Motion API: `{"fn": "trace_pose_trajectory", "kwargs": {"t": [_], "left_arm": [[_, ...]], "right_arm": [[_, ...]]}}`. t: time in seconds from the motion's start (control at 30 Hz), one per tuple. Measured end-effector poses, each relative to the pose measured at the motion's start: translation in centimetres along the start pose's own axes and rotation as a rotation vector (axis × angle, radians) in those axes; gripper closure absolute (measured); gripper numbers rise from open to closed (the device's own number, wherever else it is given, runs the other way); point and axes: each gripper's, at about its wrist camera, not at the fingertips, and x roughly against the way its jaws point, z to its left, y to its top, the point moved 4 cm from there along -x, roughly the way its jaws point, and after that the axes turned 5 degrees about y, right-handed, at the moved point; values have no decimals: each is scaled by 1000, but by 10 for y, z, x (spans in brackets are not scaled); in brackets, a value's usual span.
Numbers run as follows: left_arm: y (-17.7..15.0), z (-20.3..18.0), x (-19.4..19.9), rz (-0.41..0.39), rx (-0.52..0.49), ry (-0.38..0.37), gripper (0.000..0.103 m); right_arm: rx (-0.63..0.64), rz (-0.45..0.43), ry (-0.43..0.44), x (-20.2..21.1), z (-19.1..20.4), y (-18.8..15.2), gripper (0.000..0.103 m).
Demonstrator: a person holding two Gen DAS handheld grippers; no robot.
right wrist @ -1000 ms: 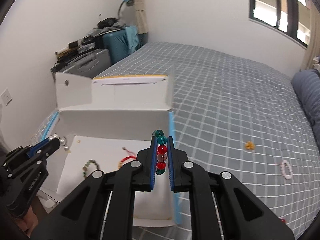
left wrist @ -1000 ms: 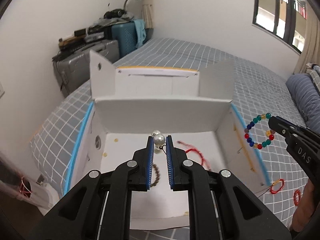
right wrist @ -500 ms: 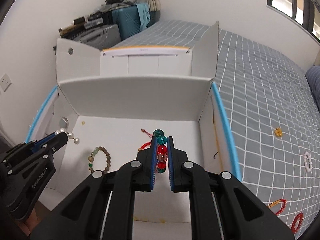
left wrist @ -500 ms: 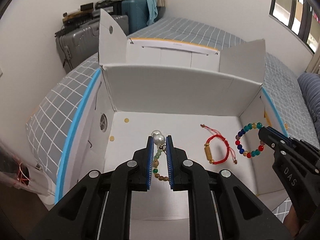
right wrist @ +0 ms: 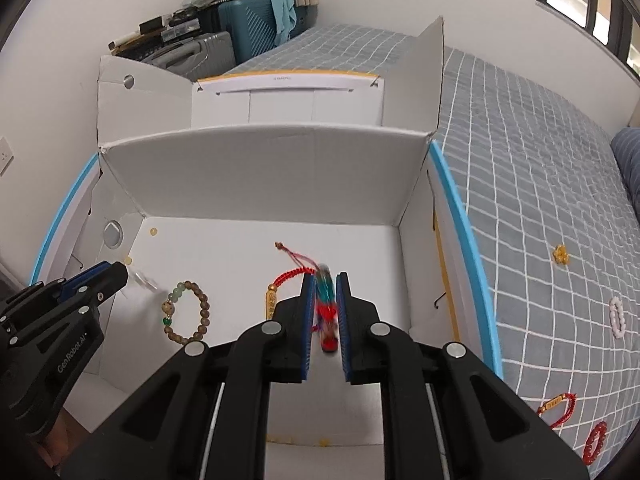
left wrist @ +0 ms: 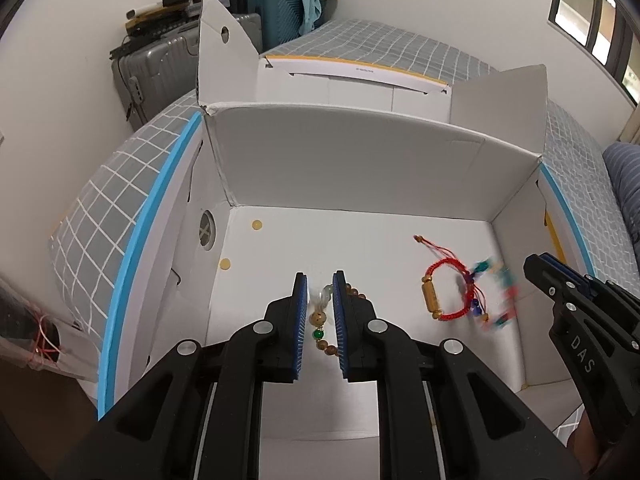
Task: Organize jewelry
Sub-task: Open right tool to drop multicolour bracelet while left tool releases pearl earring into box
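An open white cardboard box point(left wrist: 360, 168) point(right wrist: 260, 176) sits on the grey checked bed. My left gripper point(left wrist: 320, 292) is open over the box floor; a blurred pearl piece point(left wrist: 323, 300) falls between its jaws above a brown bead bracelet point(right wrist: 188, 312). My right gripper point(right wrist: 324, 296) is open; the blurred multicoloured bead bracelet point(right wrist: 326, 316) point(left wrist: 496, 300) drops from it beside a red cord bracelet point(left wrist: 444, 292) on the box floor. The left gripper also shows in the right wrist view point(right wrist: 116, 276), and the right gripper in the left wrist view point(left wrist: 536, 268).
On the bed right of the box lie a yellow charm point(right wrist: 560, 254), a white bead bracelet point(right wrist: 618, 316), a red cord bracelet point(right wrist: 558, 406) and a red bead bracelet point(right wrist: 594, 442). Suitcases point(left wrist: 160, 64) stand against the far wall. The box flaps stand upright.
Both grippers moved down into the box and opened. The pearl piece and the multicoloured bracelet left the jaws and are falling, blurred.
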Motion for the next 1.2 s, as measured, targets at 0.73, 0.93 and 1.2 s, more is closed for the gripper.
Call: {"fn": "trace_pose_trajectory", "kwargs": {"t": [0.73,0.93,1.2], "left_arm": [[9,-39,54,-160,-6,-3,6],[10,-73,61,-177,-41,-13,6],[14,-127,72,-198,-83,-57,6]], "right_arm": [[-38,-196,-115,66,-77,5,11],[-56,-207,-141,79,-110,2,9],[-85,-209,-190,95,-159,-4,9]]}}
